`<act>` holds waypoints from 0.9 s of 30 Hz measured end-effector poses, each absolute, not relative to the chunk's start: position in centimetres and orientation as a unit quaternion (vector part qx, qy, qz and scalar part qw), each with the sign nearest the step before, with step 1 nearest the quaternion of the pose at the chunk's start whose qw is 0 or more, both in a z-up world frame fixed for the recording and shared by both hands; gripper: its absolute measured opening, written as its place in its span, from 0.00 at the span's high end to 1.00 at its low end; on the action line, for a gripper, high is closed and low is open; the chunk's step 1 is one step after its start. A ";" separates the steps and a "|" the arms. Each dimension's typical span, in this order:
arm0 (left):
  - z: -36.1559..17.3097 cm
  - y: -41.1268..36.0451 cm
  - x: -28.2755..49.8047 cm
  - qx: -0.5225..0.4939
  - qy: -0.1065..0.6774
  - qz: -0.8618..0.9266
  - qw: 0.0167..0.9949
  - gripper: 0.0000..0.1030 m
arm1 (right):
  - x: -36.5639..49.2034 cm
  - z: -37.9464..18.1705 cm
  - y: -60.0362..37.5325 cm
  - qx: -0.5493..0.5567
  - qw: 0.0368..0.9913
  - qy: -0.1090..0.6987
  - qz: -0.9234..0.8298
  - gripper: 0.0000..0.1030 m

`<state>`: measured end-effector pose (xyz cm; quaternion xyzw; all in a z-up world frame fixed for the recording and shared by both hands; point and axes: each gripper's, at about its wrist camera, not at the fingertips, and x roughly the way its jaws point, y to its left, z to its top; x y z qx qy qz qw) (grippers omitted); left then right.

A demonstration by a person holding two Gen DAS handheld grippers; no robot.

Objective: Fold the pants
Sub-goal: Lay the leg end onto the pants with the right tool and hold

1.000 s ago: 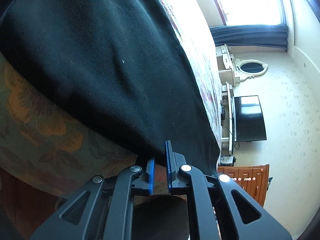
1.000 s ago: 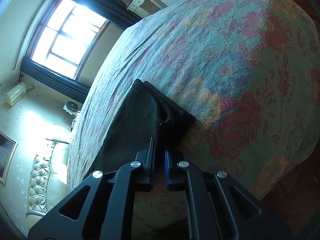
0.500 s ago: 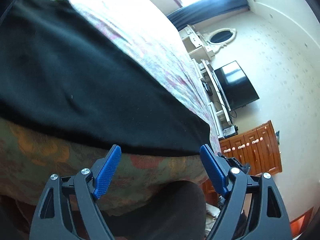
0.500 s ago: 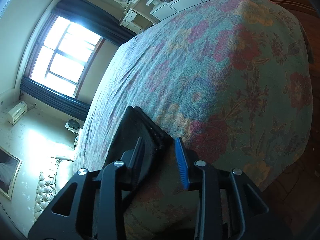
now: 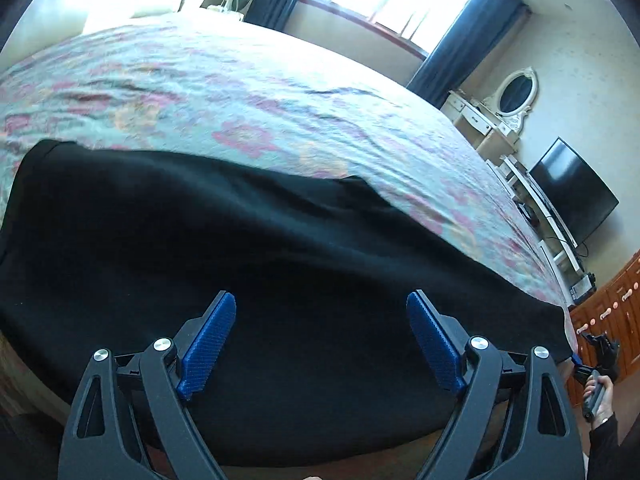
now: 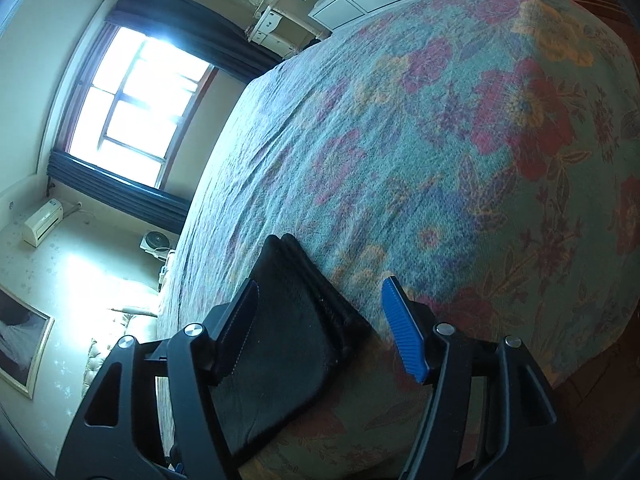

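Black pants [image 5: 248,240] lie folded flat along the near edge of a bed with a floral cover [image 5: 240,92]. In the left wrist view my left gripper [image 5: 320,320] hovers over the middle of the pants, its jaws wide and still opening, nothing pinched between the blue pads. In the right wrist view the pants' end [image 6: 288,320] shows stacked layers. My right gripper [image 6: 320,324] sits at that end with jaws opening; the cloth lies between them but the pads do not press on it.
The floral cover [image 6: 460,120] stretches far and right of the pants. A person's hand [image 5: 600,396] with the other gripper shows at the bed's right corner. A TV [image 5: 572,192], dressing table [image 5: 480,120] and wooden cabinet [image 5: 608,312] stand beyond.
Both grippers let go of the pants' edge and opened. The left one swung along the bed and rolled upright, now over the pants' middle. The right one backed off slightly.
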<state>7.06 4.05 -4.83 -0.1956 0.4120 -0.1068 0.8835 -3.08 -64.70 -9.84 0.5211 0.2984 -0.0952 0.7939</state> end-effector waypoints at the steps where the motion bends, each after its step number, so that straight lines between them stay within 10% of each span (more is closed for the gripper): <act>1: -5.3 4.9 7.1 -0.214 0.412 -0.125 0.877 0.17 | -2.3 -10.0 -64.9 0.519 0.796 0.300 -0.086 0.33; 14: -5.7 7.8 6.9 -0.339 0.379 -0.182 0.842 0.16 | 2.7 -12.0 -62.4 0.500 0.765 0.401 0.071 0.25; 20: -4.9 7.7 7.5 -0.324 0.390 -0.154 0.848 0.16 | 3.6 -12.4 -61.6 0.485 0.761 0.428 0.052 0.71; 27: -5.5 7.4 7.4 -0.299 0.391 -0.165 0.855 0.16 | 3.4 -11.6 -60.6 0.487 0.766 0.418 0.041 0.79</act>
